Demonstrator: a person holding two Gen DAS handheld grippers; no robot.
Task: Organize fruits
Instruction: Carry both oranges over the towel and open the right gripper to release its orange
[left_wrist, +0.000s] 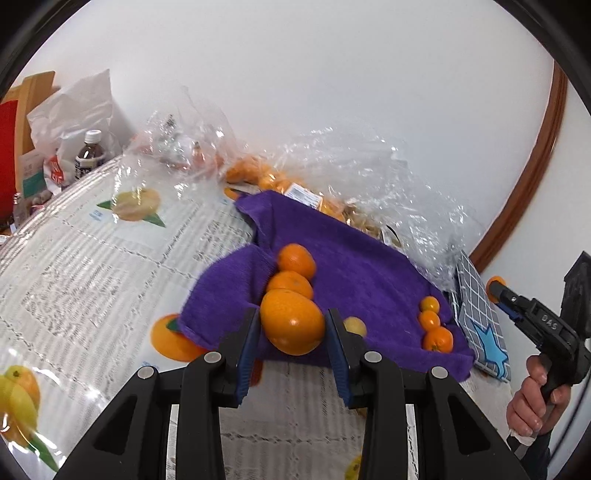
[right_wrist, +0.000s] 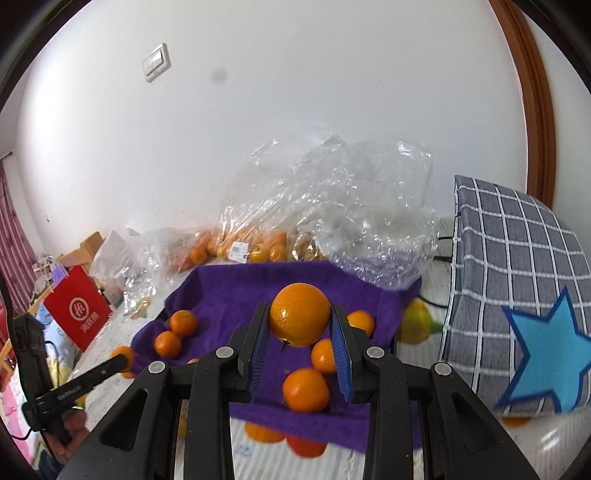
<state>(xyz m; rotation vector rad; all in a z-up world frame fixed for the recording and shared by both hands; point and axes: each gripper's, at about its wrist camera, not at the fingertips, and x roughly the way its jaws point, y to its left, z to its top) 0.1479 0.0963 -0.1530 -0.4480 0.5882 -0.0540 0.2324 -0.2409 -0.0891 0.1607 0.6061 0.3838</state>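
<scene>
left gripper (left_wrist: 293, 328) level, blue pads clamped on an orange (left_wrist: 292, 321), right gripper (right_wrist: 300, 325) likewise gripping another orange (right_wrist: 299, 314)

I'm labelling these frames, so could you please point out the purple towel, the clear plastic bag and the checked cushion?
purple towel (left_wrist: 354, 258): left wrist view, bare middle of the cloth.
clear plastic bag (right_wrist: 332, 192): right wrist view, crinkled upper part.
checked cushion (right_wrist: 517, 251): right wrist view, grey checked face above the blue star.

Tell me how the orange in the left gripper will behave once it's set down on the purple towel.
The orange is round, so it may roll. The purple towel looks plush and rumpled, which probably checks that. Its glossy peel might slip between the left gripper pads.
</scene>
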